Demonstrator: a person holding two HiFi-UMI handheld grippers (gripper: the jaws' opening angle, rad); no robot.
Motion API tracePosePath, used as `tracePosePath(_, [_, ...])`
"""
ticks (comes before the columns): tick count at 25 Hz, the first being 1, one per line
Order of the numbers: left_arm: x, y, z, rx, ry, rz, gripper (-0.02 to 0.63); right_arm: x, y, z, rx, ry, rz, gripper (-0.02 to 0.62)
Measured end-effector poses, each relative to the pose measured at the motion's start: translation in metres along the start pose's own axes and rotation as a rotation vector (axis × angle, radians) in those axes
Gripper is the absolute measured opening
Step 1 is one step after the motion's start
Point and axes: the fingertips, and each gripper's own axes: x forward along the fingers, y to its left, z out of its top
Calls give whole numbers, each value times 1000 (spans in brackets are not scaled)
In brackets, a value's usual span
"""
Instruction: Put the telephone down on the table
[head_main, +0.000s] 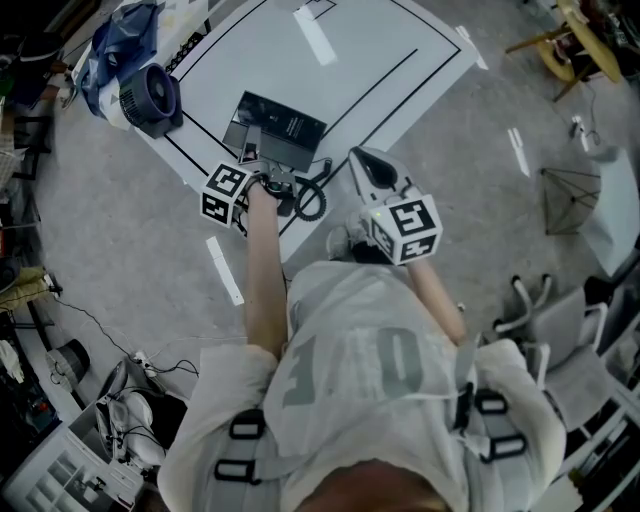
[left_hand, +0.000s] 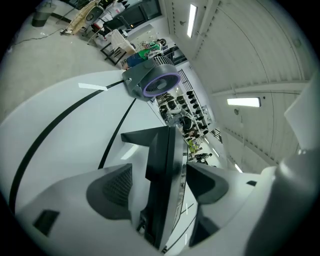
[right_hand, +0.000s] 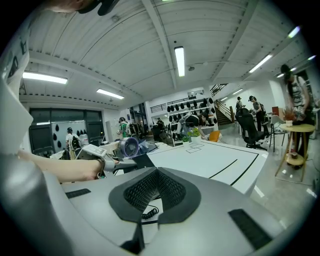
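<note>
Jaws of my left tool (left_hand: 160, 184) are clamping the telephone (head_main: 279, 128), one pad on each side of the dark slab, which is showing edge-on between them in the left gripper view. From the head view I am holding the telephone over the white bench (head_main: 385, 62), just inside the bench's near edge and among its black lines; I cannot tell whether its underside is touching the surface. Its coiled cord (head_main: 312, 200) is trailing from the telephone back toward me, lying beside my left wrist. A dark round fan (head_main: 150, 98) is standing to the left of the telephone, near the bench's corner. My right tool (right_hand: 155, 188) is hovering to the right of the telephone, off the bench's edge, with its pads pressing together and gripping nothing.
</note>
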Motion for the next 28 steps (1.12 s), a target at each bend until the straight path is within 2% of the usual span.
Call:
tracePosePath(11, [-18, -4, 13, 63, -22, -13, 314, -2, 14, -6, 2, 14, 25, 8])
tracePosePath(20, [-39, -27, 47, 184, -123, -13, 314, -1, 19, -3, -4, -1, 32, 6])
tracePosePath(24, [-51, -53, 66, 324, -190, -28, 314, -2, 18, 1, -7, -12, 29, 8])
tracePosePath(28, [-68, -99, 82, 525, -293, -78, 314, -5, 15, 4, -6, -20, 18, 8])
